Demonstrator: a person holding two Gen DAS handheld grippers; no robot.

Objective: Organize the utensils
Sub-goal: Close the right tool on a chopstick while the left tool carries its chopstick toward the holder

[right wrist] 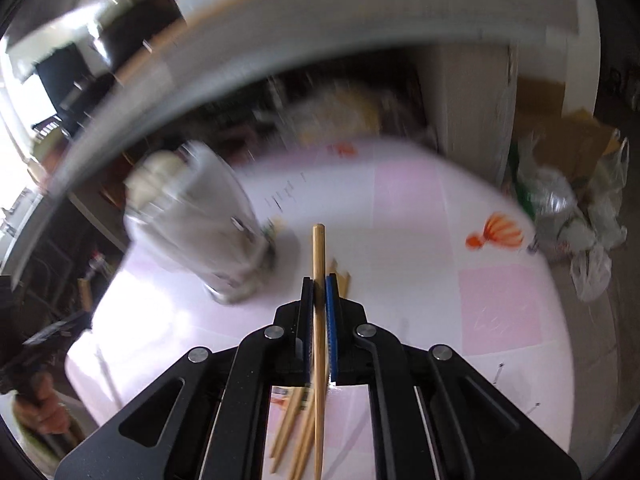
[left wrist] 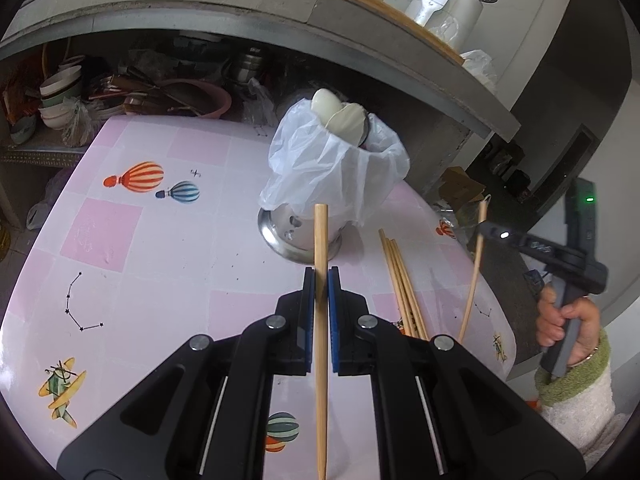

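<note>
Both claws, left claw (left wrist: 321,280) and right claw (right wrist: 319,286), each pinch one chopstick (left wrist: 321,320). Spoons sit in the cup (left wrist: 304,232); more sticks (left wrist: 402,288) wait on the counter (left wrist: 160,240).

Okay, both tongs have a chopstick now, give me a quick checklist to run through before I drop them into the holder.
1. Left tongs shut on a chopstick: ok.
2. Right tongs shut on a second chopstick: ok.
3. Metal holder upright on the table: ok.
4. Room in the holder: cannot tell. A plastic bag drapes over its rim and white spoons fill the visible part of the mouth.
5. Clear view from the right tongs: not ok, that picture is blurred.
6. Loose chopsticks left on the table beside the holder: not ok, several remain to collect.
</note>
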